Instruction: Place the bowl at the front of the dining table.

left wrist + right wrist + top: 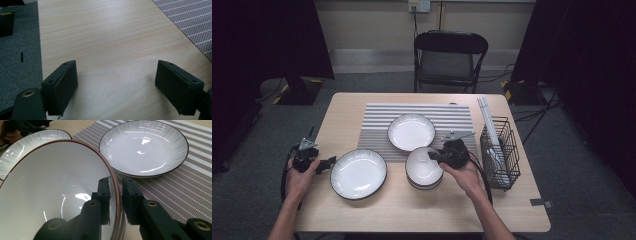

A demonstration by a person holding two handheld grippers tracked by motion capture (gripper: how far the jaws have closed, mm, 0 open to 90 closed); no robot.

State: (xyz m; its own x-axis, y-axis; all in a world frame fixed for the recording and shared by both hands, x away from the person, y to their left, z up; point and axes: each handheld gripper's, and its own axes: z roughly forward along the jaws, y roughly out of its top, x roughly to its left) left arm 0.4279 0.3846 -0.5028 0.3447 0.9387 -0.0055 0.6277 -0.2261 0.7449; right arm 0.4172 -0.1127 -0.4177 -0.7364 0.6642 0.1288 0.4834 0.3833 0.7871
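Bowls (424, 169) sit stacked at the striped mat's (377, 120) near edge; your right gripper (115, 195) pinches the top rim. Close neighbours: one plate (411, 131) behind, another (358, 173) left, a wire rack (499, 150) right. Your left gripper (116, 85) hangs spread over bare table (110, 37).

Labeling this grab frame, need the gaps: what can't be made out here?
- How many bowls are in the stack: high view, too small; in the right gripper view the top bowl hides those under it.
- Whether the right gripper pads press the rim: jaws straddle it, contact not clear.
- Contents of the wire basket: high view, too small.
- Large plate: right gripper view, cut by the bowl and the left edge.
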